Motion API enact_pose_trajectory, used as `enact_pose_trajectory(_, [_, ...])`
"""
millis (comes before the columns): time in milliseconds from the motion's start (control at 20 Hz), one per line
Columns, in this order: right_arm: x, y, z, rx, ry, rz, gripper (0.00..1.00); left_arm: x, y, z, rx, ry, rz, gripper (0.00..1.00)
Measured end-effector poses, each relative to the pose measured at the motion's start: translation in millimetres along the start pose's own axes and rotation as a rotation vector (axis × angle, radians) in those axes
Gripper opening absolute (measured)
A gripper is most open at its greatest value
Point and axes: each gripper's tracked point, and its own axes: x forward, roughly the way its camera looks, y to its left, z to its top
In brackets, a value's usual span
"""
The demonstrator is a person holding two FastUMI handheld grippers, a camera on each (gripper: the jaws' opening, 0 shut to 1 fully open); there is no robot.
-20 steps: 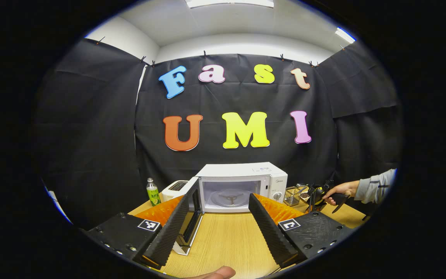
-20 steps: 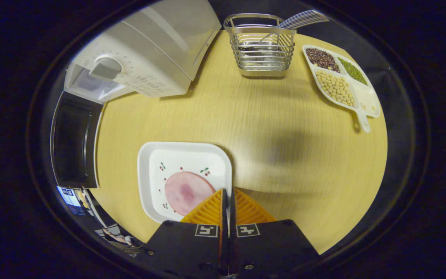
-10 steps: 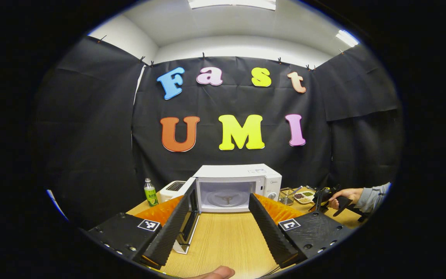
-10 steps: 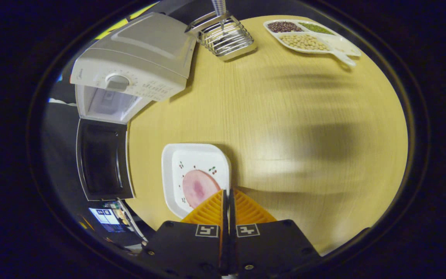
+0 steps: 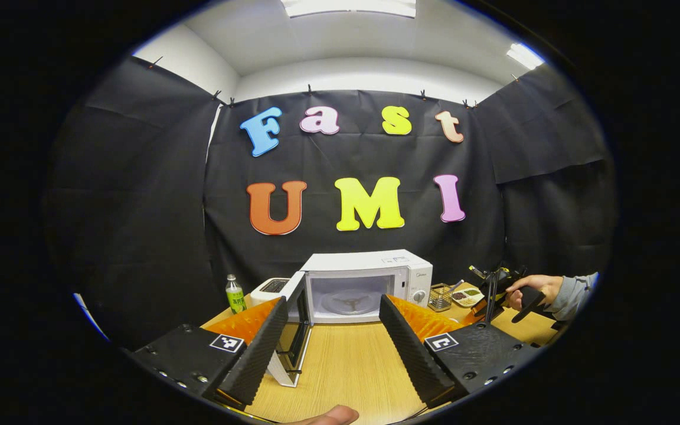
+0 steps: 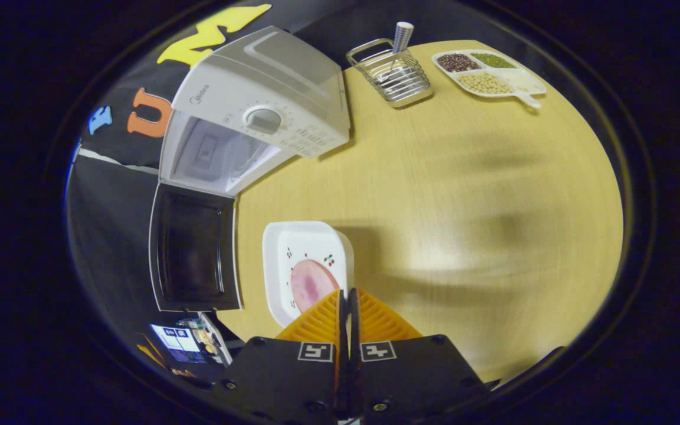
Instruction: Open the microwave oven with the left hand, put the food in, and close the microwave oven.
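Note:
The white microwave (image 5: 369,282) stands at the back of the table with its door (image 5: 297,321) swung open to the left and the glass turntable showing inside. My left gripper (image 5: 333,302) is open with nothing between its fingers, short of the cavity. In the right gripper view, a white square plate (image 6: 301,248) carries a pink slice of ham (image 6: 309,283). My right gripper (image 6: 347,293) is shut on the plate's right rim and holds it above the table, right of the open door (image 6: 192,248). A hand holds the right gripper (image 5: 493,292) at the table's right.
A wire basket (image 6: 390,74) and a divided dish of beans (image 6: 487,71) sit at the far side of the wooden table (image 6: 464,206). A green bottle (image 5: 234,294) and a white toaster (image 5: 272,287) stand left of the microwave.
My right gripper has risen with the plate and swung toward the microwave, whose open cavity now faces it more. The left gripper has barely moved and stays open.

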Motion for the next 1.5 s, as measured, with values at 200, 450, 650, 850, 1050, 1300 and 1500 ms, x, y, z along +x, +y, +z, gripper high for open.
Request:
enact_pose_trajectory(200, [22.7,38.7,0.2,0.052,-0.079,0.019,0.04,-6.3,19.0,-7.1,0.001,0.014,0.019,0.95])
enact_pose_trajectory(450, [49.8,88.3,-0.7,0.117,-0.141,0.063,0.04,-20.1,39.7,-11.9,0.021,0.021,0.051,0.95])
enact_pose_trajectory(650, [72.1,127.6,0.0,0.202,-0.181,0.114,0.04,-25.4,53.1,-18.3,0.024,0.031,0.07,0.95])
enact_pose_trajectory(850, [94.3,162.2,20.4,0.319,-0.28,0.204,0.04,-26.5,62.6,-25.1,0.004,0.035,0.08,0.95])
enact_pose_trajectory(1050, [117.9,179.7,49.2,0.395,-0.397,0.219,0.04,-26.6,71.1,-30.8,-0.011,0.048,0.087,0.95])
enact_pose_trajectory(1300, [141.2,203.4,87.7,0.538,-0.465,0.239,0.04,-24.8,78.1,-40.0,-0.017,0.051,0.09,0.95])
enact_pose_trajectory(1500, [159.7,216.5,126.3,0.664,-0.562,0.246,0.04,-18.0,84.9,-51.7,-0.034,0.078,0.097,0.95])
